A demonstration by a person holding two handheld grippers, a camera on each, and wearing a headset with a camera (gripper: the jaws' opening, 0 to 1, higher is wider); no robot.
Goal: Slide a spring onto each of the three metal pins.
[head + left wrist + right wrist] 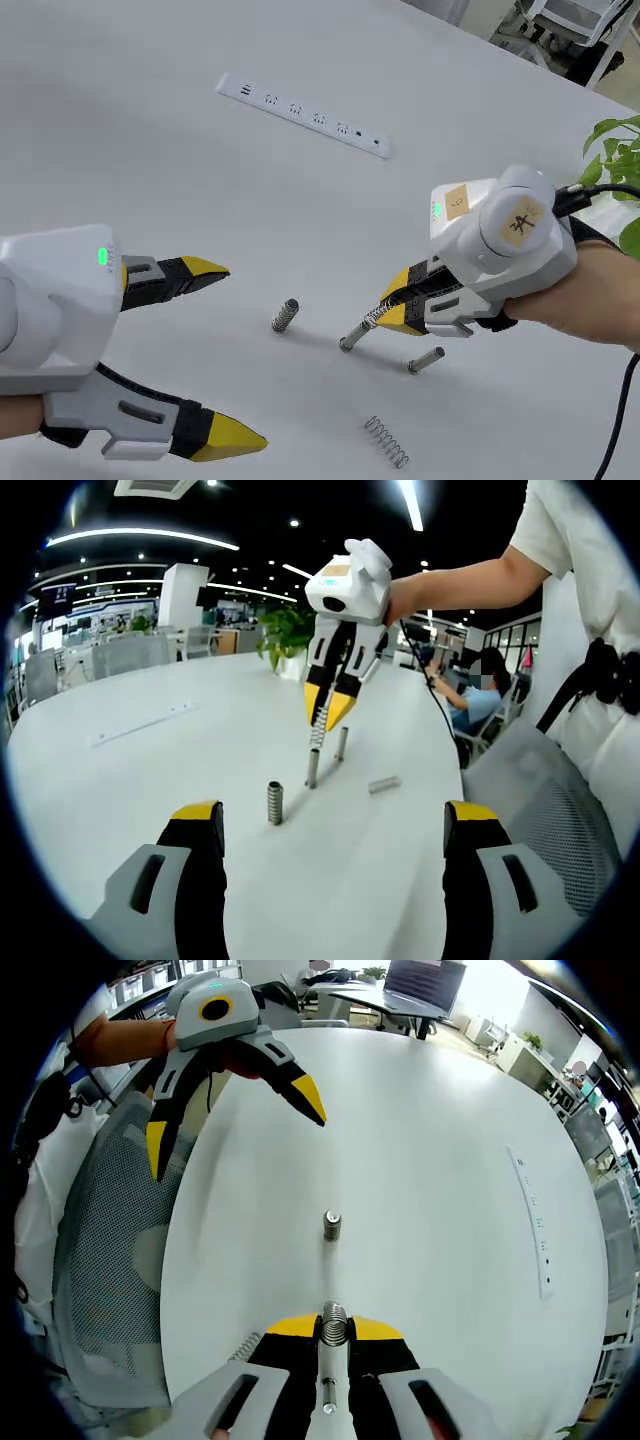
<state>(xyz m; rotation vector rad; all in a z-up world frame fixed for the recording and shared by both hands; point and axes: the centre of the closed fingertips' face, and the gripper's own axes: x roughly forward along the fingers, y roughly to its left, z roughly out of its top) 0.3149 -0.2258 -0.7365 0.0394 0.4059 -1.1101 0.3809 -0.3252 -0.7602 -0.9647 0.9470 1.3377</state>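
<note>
My right gripper [392,312] is shut on a spring [376,317], whose lower end meets the top of an upright metal pin [352,338]. The left gripper view shows that spring [318,730] hanging from the right gripper [328,705] straight above the pin [312,768]. To the left stands another pin with a spring on it [285,315]. A bare pin [425,360] stands to the right. One loose spring [386,441] lies nearer me on the table. My left gripper [225,355] hovers open and empty at the lower left, well apart from the pins.
A white power strip [303,115] lies far back on the white table [150,180]. Green plant leaves [615,160] reach in at the right edge. A grey mesh chair [110,1260] stands beside the table.
</note>
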